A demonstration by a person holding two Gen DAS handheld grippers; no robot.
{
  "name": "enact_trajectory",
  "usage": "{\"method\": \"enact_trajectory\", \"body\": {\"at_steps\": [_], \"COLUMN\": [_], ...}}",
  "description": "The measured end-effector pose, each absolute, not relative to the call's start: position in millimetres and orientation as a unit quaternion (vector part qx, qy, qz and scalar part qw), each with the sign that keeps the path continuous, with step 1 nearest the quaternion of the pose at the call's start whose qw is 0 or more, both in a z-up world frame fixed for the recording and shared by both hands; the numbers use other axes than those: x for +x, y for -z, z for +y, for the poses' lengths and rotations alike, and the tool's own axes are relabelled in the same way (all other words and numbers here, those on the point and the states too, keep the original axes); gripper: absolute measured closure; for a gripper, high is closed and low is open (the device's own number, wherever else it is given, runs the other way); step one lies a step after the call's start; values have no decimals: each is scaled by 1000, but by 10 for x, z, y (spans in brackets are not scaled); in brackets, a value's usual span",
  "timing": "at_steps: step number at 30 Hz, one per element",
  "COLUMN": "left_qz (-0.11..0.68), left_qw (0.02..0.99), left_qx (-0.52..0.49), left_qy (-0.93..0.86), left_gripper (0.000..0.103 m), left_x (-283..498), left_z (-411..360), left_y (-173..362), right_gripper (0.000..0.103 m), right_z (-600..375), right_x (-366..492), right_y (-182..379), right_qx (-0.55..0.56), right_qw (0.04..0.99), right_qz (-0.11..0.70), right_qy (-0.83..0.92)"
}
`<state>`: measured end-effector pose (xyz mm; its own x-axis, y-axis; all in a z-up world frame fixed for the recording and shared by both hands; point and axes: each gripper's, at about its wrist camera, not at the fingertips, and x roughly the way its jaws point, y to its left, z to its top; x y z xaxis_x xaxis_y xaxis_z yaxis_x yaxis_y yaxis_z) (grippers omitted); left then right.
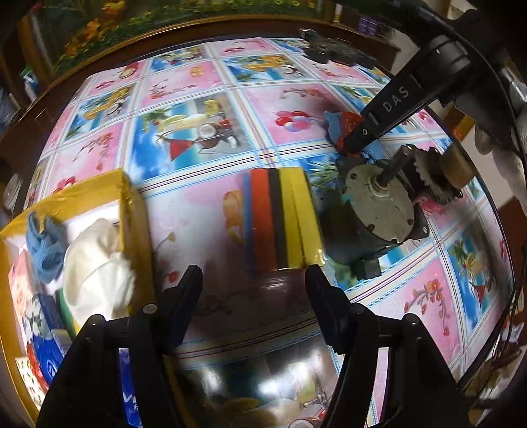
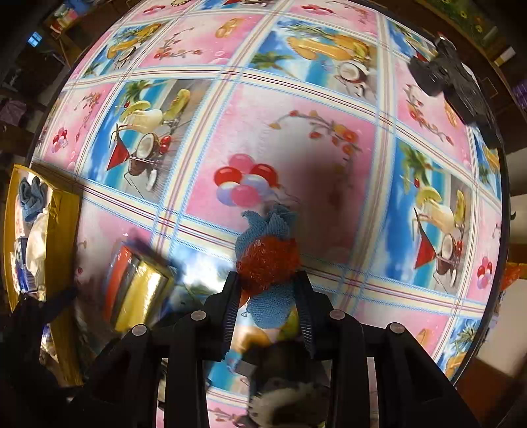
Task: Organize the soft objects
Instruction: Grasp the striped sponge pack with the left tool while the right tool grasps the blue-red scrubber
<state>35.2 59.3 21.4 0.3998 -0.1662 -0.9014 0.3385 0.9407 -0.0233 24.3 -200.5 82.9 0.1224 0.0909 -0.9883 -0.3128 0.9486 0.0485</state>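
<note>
The left gripper (image 1: 253, 276) is hanging with jaws spread wide; the right gripper (image 2: 268, 289) is apparently pinching a soft bundle (image 2: 266, 260).

a round wooden-rimmed table (image 1: 108, 49) wore a glossy pink-and-blue oilcloth printed with fruit, cocktails and balloons (image 2: 296, 138). at twelve o'clock hung a flowered green-and-yellow wall picture (image 1: 108, 19). glare pooled at six o'clock.
</note>
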Motion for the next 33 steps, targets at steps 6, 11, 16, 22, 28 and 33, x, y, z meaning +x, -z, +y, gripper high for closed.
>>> {"method": "enact_trajectory", "body": {"at_steps": [6,11,16,22,28,33], "left_qz": [537,527,515,508,527,538], "left_qw": [817,839,848,844,828,823], "left_qx": [115,96,93,138,126,64], "left_qy": [174,97,81,100,142,171], "left_gripper": [26,25,27,25,25,23], "left_x": [461,637,635,776,880,958], "left_z": [400,584,687,497,506,602], "left_y": [-60,-91,-191,-191,-107,-115], "right_gripper": [70,70,69,68,66,64], "right_z": [-2212,-2290,-2382,-2392,-2376,-2347], "right_x": [158,135,143,174,196,210], "right_y": [-798,-800,-770,-709,-661,-656], "right_qx": [-59,-40,-25,-12,-11,-12], "right_qw": [742,744,743,737,733,735], "right_qz": [650,648,650,657,660,658], "right_qy": [-152,-158,-158,-161,-162,-163]}}
